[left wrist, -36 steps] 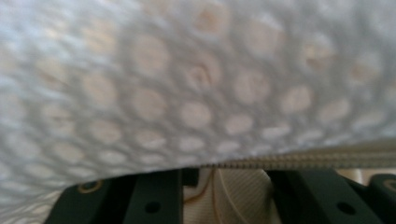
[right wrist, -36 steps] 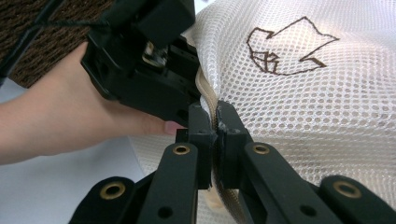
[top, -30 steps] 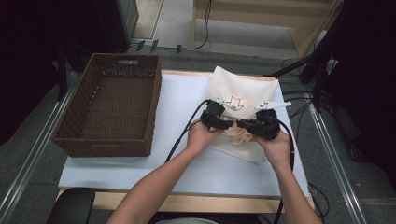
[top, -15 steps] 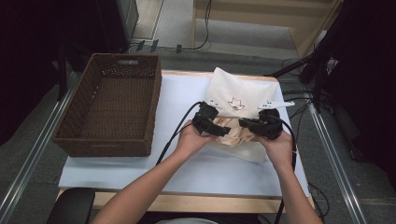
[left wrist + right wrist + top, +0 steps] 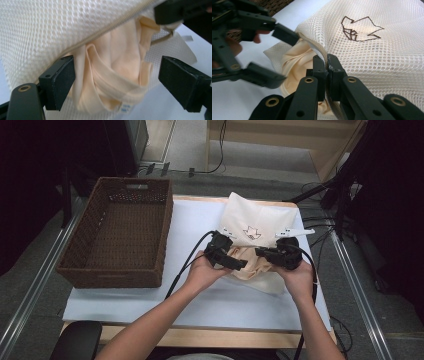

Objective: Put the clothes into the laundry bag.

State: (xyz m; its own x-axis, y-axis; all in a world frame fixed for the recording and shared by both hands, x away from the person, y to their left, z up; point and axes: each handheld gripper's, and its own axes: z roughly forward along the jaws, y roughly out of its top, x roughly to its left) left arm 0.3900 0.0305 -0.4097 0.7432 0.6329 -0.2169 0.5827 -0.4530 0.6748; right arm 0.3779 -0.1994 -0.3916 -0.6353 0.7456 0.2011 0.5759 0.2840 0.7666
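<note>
A white mesh laundry bag with a small line drawing lies on the white table cover; its zipped mouth faces the person. A cream garment bulges out of that mouth. In the right gripper view my right gripper is shut on the bag's zipper edge and holds it up. My left gripper stands open, with its fingers on either side of the cream garment and not pressing it. In the high view the left gripper and right gripper face each other over the bag's mouth.
A dark brown wicker basket stands empty on the table's left. The white cover has free room between basket and bag and along the front. Black cables trail from both grippers toward the person. Metal rails run along both sides of the table.
My left gripper has drawn slightly left and toward the person, and its jaws now stand wide around the garment. The right gripper has kept its hold on the bag's edge.
</note>
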